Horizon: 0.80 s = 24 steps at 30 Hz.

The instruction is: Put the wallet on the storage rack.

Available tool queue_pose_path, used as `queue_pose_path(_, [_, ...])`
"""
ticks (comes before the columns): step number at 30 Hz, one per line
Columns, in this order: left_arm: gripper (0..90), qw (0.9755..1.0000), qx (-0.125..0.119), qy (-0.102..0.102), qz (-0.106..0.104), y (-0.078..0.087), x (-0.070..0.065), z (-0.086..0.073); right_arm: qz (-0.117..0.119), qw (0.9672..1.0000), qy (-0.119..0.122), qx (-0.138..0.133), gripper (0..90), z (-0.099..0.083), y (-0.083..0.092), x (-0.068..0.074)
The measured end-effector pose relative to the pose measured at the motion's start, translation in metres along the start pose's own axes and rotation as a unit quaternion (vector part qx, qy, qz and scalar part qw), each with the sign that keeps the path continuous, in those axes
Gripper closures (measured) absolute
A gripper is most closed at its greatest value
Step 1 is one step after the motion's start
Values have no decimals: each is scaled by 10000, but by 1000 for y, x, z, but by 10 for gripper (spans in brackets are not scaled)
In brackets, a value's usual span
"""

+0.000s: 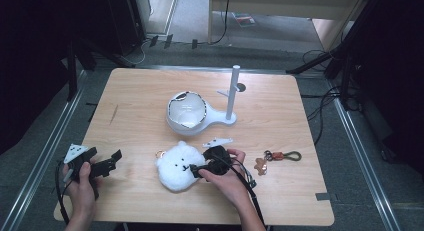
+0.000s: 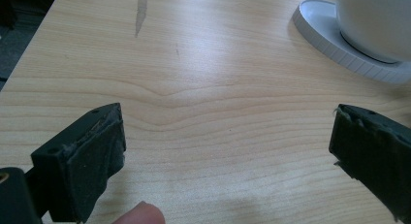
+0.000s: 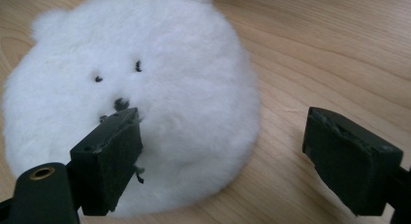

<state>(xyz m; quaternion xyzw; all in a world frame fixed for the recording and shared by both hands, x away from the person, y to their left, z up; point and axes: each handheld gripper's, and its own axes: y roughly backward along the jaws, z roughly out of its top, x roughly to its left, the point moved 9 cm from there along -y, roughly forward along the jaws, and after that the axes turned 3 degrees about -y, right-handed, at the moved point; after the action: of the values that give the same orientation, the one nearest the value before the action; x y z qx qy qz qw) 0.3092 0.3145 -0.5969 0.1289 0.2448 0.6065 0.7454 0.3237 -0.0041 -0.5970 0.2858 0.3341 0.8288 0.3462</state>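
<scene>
Bench (image 1: 140, 116), wooden. White plush bear face (image 1: 177, 166) lay flat near the front edge. Right hand-held gripper (image 1: 197, 170): jaws spread, one over the bear's right side, the other above bare wood. Left hand-held gripper (image 1: 111, 161): jaws spread, empty, at front left. White bowl (image 1: 186, 112) on post stand (image 1: 231, 98) at centre. Keychain (image 1: 280, 157) lay right of the bear.
</scene>
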Motion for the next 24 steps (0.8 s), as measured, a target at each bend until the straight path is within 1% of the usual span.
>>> queue_pose_path(1, [5, 10000, 0, 1, -2, 0, 0, 0, 41, 10000, 15, 16, 145, 0, -1, 2])
queue_pose_path(5, [5, 10000, 6, -5, -3, 0, 0, 0, 74, 9999, 86, 37, 145, 0, -6, 6])
queue_pose_path(8, [5, 10000, 6, -5, -3, 0, 0, 0, 70, 9999, 56, 71, 146, 0, -8, 8])
queue_pose_path(11, [5, 10000, 7, -10, -3, 0, 0, 0, 86, 9999, 100, 106, 145, -1, -10, 10])
queue_pose_path(13, [5, 10000, 7, -10, -4, 0, 0, 0, 66, 9998, 113, 117, 145, -2, -12, 11])
queue_pose_path(15, [5, 10000, 12, -9, -3, 0, 0, 0, 51, 9998, 188, 95, 150, -1, -13, 11])
queue_pose_path(17, [5, 10000, 14, -12, -3, 0, 0, 0, 26, 9998, 187, 100, 153, -2, -13, 12])
queue_pose_path(18, [5, 10000, 19, -10, -5, 0, 0, 0, -33, 9995, 317, 75, 191, -2, -13, 13])
queue_pose_path(20, [5, 10000, 19, -8, 1, 0, 0, 0, -72, 9991, 421, 55, 229, -3, -13, 14])
queue_pose_path(22, [5, 10000, 16, -8, 4, 0, 0, 0, -62, 9988, 485, 51, 289, -3, -13, 16])
queue_pose_path(24, [5, 10000, 16, -11, 6, 0, 0, 0, -88, 9988, 474, 42, 309, -3, -13, 16])
